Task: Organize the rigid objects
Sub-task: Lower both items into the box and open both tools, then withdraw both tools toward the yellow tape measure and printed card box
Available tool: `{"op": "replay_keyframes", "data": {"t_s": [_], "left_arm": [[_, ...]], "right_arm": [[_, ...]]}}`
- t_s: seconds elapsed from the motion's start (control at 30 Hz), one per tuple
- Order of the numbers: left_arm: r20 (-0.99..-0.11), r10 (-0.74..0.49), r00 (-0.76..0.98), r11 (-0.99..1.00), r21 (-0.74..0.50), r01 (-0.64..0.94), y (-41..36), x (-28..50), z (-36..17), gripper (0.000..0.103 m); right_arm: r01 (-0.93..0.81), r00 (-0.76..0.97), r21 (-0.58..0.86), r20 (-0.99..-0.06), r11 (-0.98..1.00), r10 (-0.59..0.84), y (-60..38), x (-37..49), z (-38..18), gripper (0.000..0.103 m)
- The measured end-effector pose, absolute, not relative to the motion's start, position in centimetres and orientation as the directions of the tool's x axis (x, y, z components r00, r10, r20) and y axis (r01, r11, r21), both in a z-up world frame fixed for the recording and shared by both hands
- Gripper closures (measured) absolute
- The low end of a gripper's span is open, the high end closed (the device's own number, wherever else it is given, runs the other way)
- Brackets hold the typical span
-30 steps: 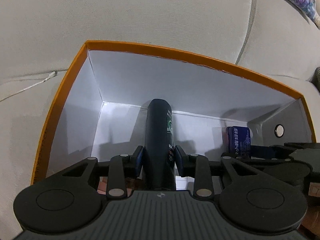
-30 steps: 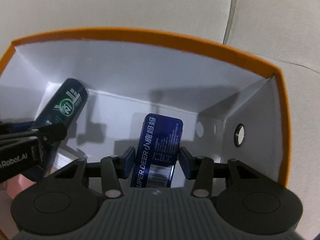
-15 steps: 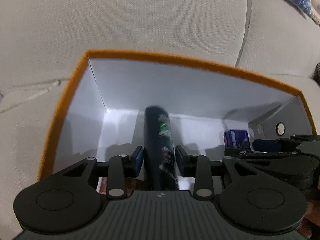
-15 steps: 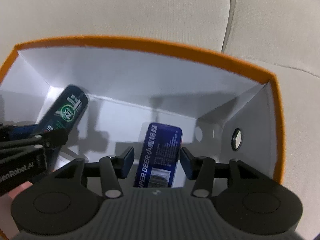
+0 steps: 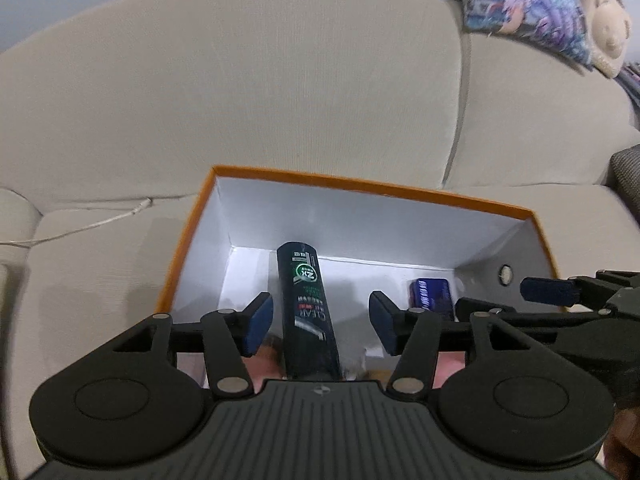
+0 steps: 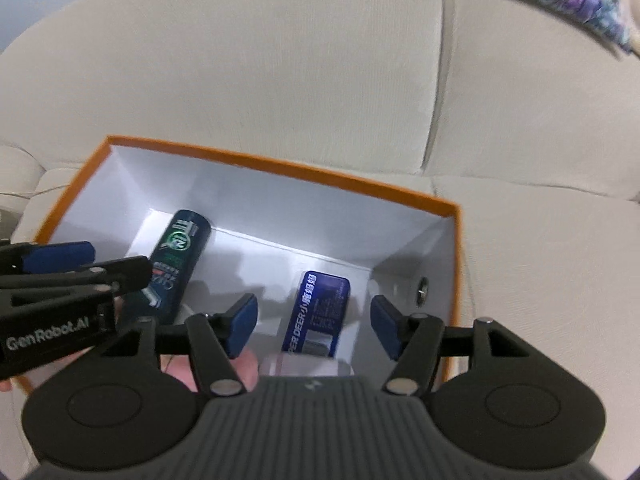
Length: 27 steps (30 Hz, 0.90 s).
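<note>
- Orange box [image 5: 188,236], white inside, open top, set on the beige sofa [image 5: 280,100] ahead of and below both my grippers.
- Contents, item one: dark bottle [image 5: 306,308] with a green round mark on its label, lying on the box floor, far end near the back wall, on the box's left side.
- Contents, item two: blue carton [image 6: 316,312] with white lettering, lying on the floor toward the right wall, which has a small round hole.
- Other contents at the near edge of the box, below my grippers: pinkish and pale shapes, too hidden to name.
- Surroundings: patterned cushion [image 5: 528,4] on the sofa back, far right; thin white cord [image 5: 88,226] across the seat, left of the box.
- My left gripper [image 5: 321,323]: released, jaws have just been opening; the bottle lies between the pads, lower down, clear of both.
- My right gripper [image 6: 313,325]: released, jaws have just been opening; the carton lies between and below the pads, untouched.
- The two grippers sit side by side, each showing at the edge of the other's view; nothing stands between either one and its item.
</note>
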<state>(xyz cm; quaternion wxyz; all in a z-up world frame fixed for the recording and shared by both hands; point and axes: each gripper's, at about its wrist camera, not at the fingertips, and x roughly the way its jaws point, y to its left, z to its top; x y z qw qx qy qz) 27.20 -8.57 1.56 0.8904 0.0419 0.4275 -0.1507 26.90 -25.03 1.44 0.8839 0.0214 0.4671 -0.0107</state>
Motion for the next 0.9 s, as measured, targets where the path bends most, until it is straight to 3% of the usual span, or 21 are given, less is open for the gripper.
{"op": "replay_keyframes", "data": {"t_s": [0.4,0.5,0.6,0.9], "left_arm": [[-0.715,-0.243,0.655,0.954,-0.053,0.296,-5.0,16.6,4.2,0.022],[-0.72,-0.243,0.649,0.951,-0.046,0.305,-4.4,14.3,3.4,0.021],[-0.732,-0.242,0.637,0.95,-0.046,0.309,-4.3,12.8,2.0,0.02],[-0.773,-0.205,0.6,0.957,-0.03,0.288,-4.3,12.4,-0.7,0.019]], "right_arm": [[0.062,0.667,0.084,-0.745,0.995,0.022,-25.0,14.7,6.5,0.028],[0.045,0.671,0.101,-0.74,0.994,0.045,-24.6,11.6,5.6,0.027],[0.009,0.667,0.095,-0.743,0.995,0.065,-24.1,9.2,4.2,0.015],[0.004,0.605,0.098,-0.792,0.995,0.076,-24.6,6.5,-1.4,0.015]]}}
